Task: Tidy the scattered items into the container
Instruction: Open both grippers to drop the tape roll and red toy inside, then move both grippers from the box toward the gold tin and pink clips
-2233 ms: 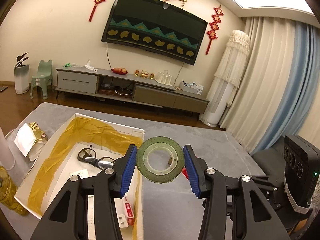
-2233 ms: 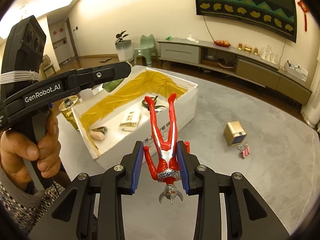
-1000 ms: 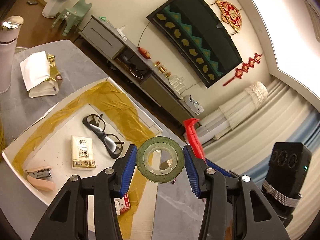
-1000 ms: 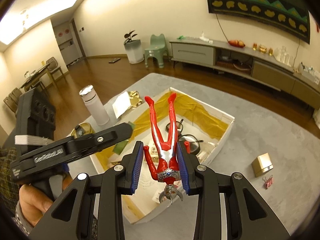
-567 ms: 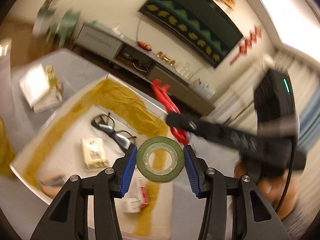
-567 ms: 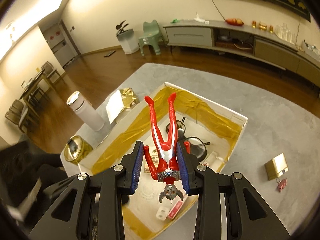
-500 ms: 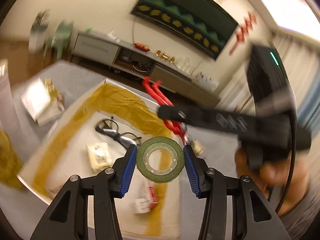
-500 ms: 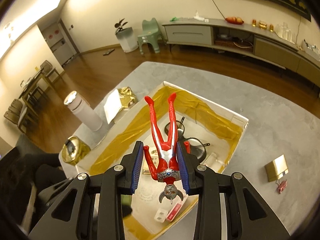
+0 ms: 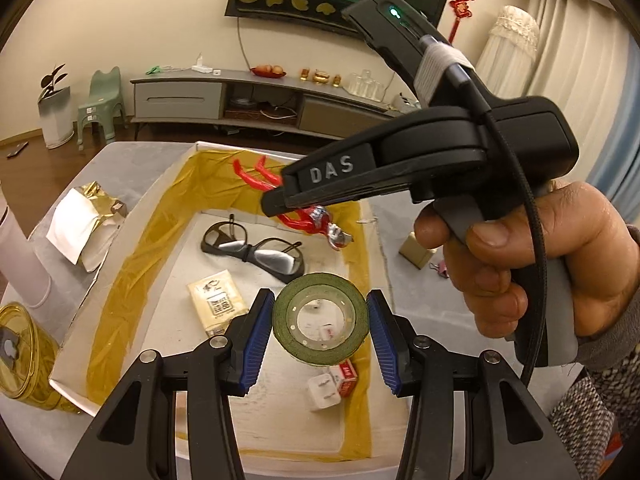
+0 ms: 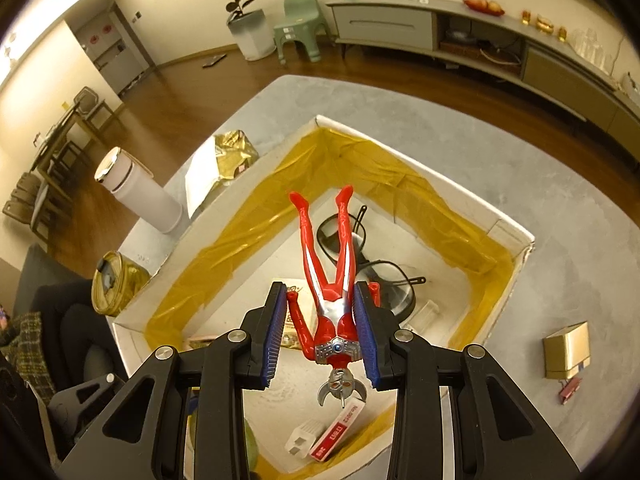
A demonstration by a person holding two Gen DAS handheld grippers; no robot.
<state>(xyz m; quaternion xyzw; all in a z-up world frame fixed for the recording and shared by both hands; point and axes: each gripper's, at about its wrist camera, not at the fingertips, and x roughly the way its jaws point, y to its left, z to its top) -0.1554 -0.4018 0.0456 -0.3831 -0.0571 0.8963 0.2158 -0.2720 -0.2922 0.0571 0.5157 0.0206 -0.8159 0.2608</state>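
While ribbed tools (image 9: 320, 322) (image 10: 322, 336) clamp, glossy figure (image 10: 326, 276) dangles.

A red and silver toy figure (image 10: 326, 280) hangs head down, legs pointing away, gripped at the torso above the open white box (image 10: 516, 236) lined with yellow tape. A roll of green tape (image 9: 320, 322) stands on edge, pinched at both sides, over the box's near end. Glasses (image 9: 252, 250), a small packet (image 9: 216, 304) and a white plug (image 9: 322, 390) lie inside the box.
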